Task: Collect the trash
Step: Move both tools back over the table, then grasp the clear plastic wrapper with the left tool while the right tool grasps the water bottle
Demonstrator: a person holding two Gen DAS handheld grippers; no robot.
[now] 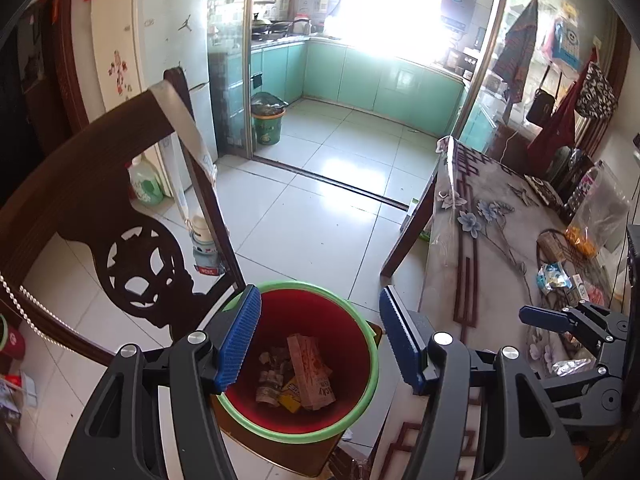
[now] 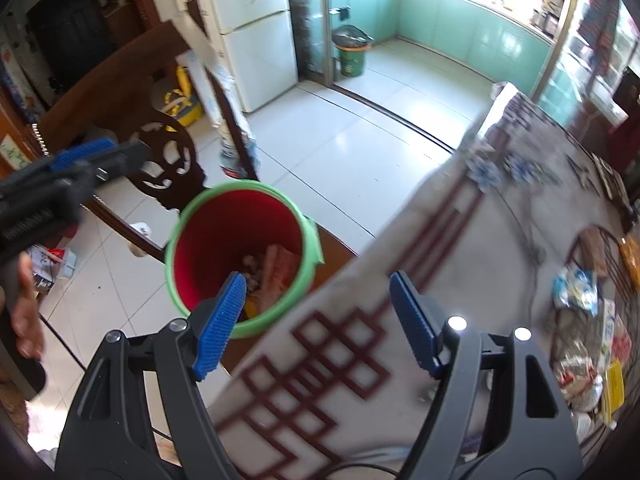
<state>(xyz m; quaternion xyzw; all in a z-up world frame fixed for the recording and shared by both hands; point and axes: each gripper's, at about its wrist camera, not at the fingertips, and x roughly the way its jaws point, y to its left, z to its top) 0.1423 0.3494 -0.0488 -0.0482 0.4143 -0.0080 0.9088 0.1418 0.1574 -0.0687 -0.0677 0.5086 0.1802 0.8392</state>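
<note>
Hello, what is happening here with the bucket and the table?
A person is clearing trash with a claw in each hand. The left claw hangs open and empty above the red bucket, which already holds wrappers and paper. The right claw is open and empty too, over the table edge. More wrappers wait on the table.

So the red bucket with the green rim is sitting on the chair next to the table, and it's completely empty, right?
Not quite. The red bucket does sit on the chair beside the table, but it is not empty: wrappers and crumpled paper lie at its bottom. The left wrist view, looking down between the open left tongs, shows this most clearly.
</note>
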